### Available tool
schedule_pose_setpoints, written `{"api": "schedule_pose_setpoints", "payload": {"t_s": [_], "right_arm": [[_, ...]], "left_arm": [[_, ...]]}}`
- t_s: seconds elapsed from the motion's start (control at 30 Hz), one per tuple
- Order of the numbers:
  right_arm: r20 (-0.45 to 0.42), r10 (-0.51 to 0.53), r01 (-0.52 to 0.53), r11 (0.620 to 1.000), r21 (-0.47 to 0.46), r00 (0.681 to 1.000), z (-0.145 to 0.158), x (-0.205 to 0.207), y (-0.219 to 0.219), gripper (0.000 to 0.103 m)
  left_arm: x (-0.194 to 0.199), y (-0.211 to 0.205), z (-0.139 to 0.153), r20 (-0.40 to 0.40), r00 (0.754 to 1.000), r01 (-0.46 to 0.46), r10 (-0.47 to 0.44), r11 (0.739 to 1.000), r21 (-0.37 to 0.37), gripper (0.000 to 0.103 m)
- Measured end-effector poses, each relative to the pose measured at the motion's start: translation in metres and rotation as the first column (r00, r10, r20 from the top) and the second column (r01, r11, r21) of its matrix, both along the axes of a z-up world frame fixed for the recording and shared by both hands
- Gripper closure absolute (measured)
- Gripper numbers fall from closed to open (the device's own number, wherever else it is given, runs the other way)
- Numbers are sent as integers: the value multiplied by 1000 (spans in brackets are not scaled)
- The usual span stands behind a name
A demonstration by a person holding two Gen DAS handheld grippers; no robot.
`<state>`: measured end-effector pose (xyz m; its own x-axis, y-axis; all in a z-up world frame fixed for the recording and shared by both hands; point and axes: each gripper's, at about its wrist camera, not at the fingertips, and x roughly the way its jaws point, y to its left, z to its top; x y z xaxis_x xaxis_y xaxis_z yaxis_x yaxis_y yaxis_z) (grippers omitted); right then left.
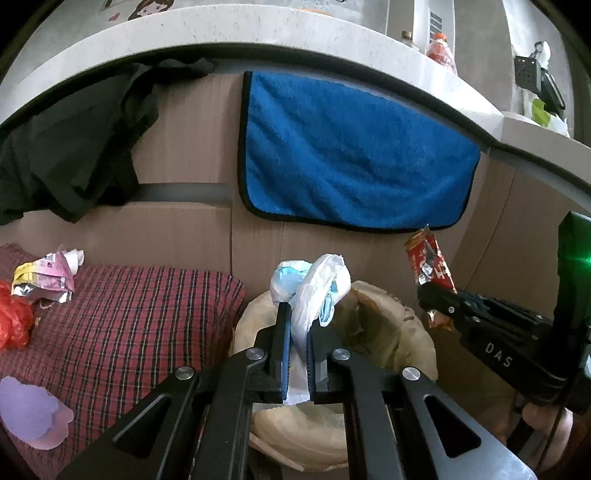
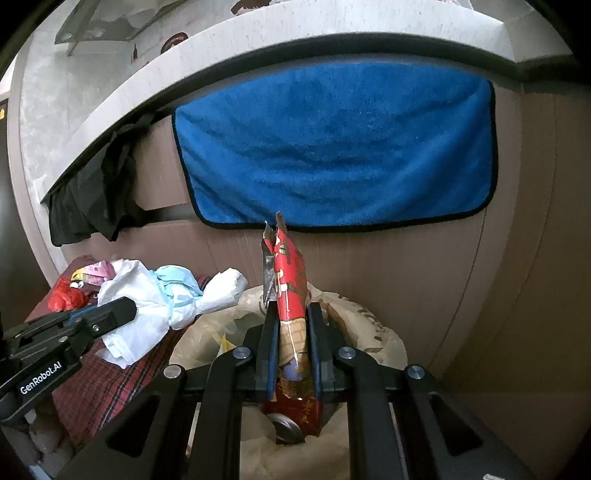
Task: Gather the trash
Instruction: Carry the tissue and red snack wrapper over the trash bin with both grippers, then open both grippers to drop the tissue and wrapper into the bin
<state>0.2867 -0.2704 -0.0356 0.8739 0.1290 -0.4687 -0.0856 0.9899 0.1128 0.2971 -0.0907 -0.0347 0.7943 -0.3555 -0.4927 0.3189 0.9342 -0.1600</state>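
1. The blue towel (image 1: 354,147) hangs from the edge of the pale stone surface (image 1: 207,33) against the brown panel, filling the 12 o'clock region in both wrist views.
2. A black garment (image 1: 70,144) hangs from the same edge at 10 o'clock in the left wrist view.
3. The red plaid cloth (image 1: 122,325) lies at 8 o'clock, just beside the bin.
4. The trash bin (image 1: 402,332), lined with a translucent beige bag, sits below both tools, near 6 o'clock in each view.
5. The left tool (image 1: 297,325) is nearly closed, its jaws pinching a crumpled white plastic bag with pale blue material (image 1: 314,284), held above the bin rim.
6. The right tool (image 2: 291,321) is nearly closed, its jaws clamping a red snack wrapper (image 2: 290,280), which stands upright over the bin opening.
7. A red can (image 2: 295,417) lies inside the bin at 6 o'clock in the right wrist view.
8. On the plaid cloth at 9 o'clock remain a crumpled pink-and-yellow wrapper (image 1: 44,277) and a red plastic bag (image 1: 13,317), touching each other.
9. A lilac object (image 1: 33,413) rests on the cloth at 8 o'clock.
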Motion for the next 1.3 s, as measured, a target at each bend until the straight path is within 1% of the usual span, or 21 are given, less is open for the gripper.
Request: {"api": "schedule_pose_setpoints", "payload": {"t_s": [0.37,0.7,0.73,0.77,0.8,0.83,0.87,0.9,1.0,1.17,1.3], "right_arm": [[-31,0,0,1000,8,1000,-12,9,-2,90],[-44,-5,5,1000,11,999,-16,12,-3,90],[-42,-7,8,1000,14,999,-16,12,-4,88],[-39,-4,5,1000,24,999,-17,12,-5,86],[-35,0,1,999,34,999,-17,13,-6,82],[-38,-5,6,999,42,999,-18,15,-8,70],[-50,-7,10,999,48,999,-20,17,-9,65],[-71,-13,18,998,66,997,-23,20,-12,64],[-92,-8,19,994,111,996,-27,20,-19,64],[-78,-22,28,997,70,997,-19,13,-11,64],[-40,-11,13,999,32,999,-5,5,6,64]], "left_arm": [[9,-1,-12,-41,999,10,-10,1000,-11,96],[21,-7,-19,-71,997,17,-18,1000,-19,96],[22,-8,-19,-70,997,25,-27,999,-25,96],[26,-8,-19,-76,996,46,-48,998,-34,93],[30,-7,-20,-94,993,72,-77,996,-59,83],[34,-4,-21,-113,989,91,-101,992,-87,75],[37,1,-20,-126,985,100,-114,988,-118,55],[37,6,-18,-123,986,96,-113,986,-139,49],[35,24,-9,-94,992,70,-85,986,-149,48],[23,64,3,-67,998,8,-16,992,-123,47],[9,108,12,-56,997,-62,56,992,-109,47]]}}
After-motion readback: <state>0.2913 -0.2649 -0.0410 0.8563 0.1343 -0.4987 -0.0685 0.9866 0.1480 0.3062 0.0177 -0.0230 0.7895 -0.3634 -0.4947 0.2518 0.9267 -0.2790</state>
